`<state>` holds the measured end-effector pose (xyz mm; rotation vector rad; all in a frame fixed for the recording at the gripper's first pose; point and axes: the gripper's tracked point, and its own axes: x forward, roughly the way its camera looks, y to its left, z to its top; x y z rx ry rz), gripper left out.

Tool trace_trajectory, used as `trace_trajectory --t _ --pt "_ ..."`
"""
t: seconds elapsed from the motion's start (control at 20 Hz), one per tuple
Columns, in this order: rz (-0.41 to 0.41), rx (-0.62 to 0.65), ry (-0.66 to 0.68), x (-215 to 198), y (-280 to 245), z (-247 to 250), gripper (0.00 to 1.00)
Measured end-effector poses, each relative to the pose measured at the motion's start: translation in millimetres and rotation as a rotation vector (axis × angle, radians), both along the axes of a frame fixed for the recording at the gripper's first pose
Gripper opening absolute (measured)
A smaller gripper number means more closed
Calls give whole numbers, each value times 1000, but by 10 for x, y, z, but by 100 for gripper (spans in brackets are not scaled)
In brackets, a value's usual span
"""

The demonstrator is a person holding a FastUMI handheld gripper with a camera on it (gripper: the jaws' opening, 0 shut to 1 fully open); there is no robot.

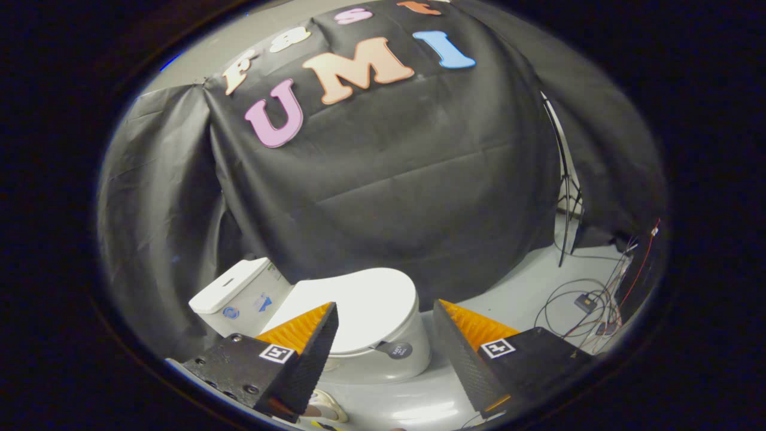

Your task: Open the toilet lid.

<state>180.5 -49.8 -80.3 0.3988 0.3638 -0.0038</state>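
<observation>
A white toilet stands on the pale floor against the black cloth wall. Its lid (365, 302) lies flat and closed over the bowl (413, 353), and the tank (236, 293) sits behind it toward the left finger. My gripper (386, 308) hovers above the toilet, open, with nothing between its fingers. The left finger (305, 341) overlaps the near side of the lid in the view. Beyond the bowl's front edge, the right finger (455, 341) hangs over the floor. A small round dark tag (399, 349) sits on the seat's front rim.
A tangle of cables (589, 305) and a small box lie on the floor beyond the right finger. A thin black stand (565, 197) leans by the cloth wall there. A pale object (326, 407) lies on the floor below the left finger.
</observation>
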Motion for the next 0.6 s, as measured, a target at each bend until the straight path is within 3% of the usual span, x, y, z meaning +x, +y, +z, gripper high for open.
trace_trajectory --t 0.35,0.6 --pt "-45 186 195 327 -1 -747 97" --pt "-59 429 328 510 109 -1233 96"
